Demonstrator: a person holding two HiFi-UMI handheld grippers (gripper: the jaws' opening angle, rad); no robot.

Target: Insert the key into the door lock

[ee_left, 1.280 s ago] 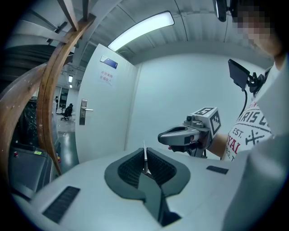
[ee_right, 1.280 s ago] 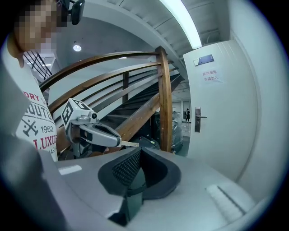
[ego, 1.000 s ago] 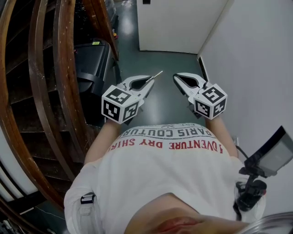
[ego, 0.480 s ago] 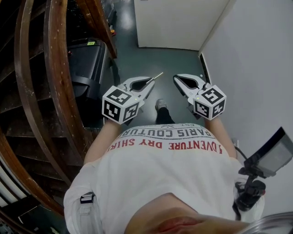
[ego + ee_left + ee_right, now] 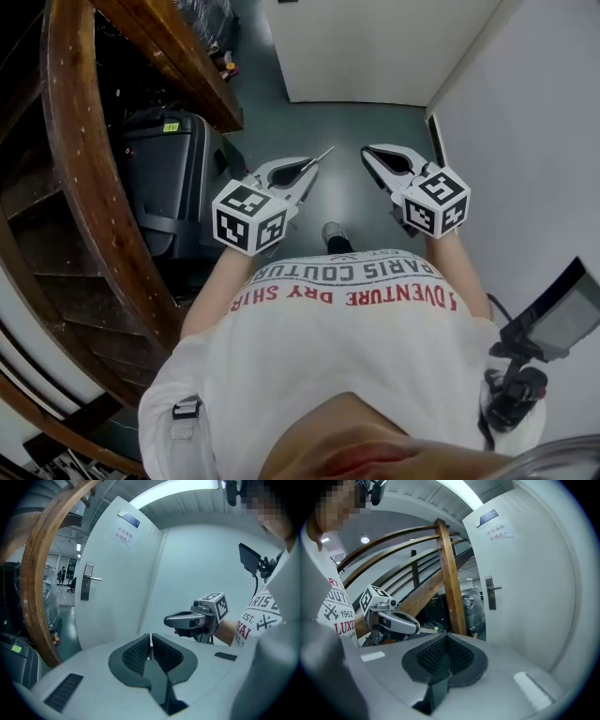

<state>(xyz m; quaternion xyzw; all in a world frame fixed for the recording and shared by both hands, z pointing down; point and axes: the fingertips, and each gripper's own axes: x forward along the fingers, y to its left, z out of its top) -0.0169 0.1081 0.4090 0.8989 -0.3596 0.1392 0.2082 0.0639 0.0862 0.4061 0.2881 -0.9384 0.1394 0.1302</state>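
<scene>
Head view, left to right: curved wooden stair rail [image 5: 89, 178] runs down the left edge, with a black case [image 5: 164, 173] on the floor [image 5: 352, 122] beside it. Left hand-held gripper [image 5: 307, 169] is clamped on the key [image 5: 322, 155]. The pads pinch it edge-on as a thin sliver, and the shaft sticks out past the tips toward the door [image 5: 375, 47], up and right in frame. Key is in the air, well apart from the door lock [image 5: 86, 587], not inserted. The lock is a dark plate with a lever handle on the white door; in the left gripper view it sits above and left of the jaws, just past the rail. Small sign [image 5: 122, 537] on the door's upper part, print too small to read. A shoe [image 5: 331, 232] shows on the floor between the two grippers, just above the white printed shirt [image 5: 347, 328]. Right hand-held gripper [image 5: 370, 155] is beside the left at about the same height, near but not touching. Its jaws are fully together with nothing between them. Both point toward the door. White wall [image 5: 534, 141] runs down the right side.
</scene>
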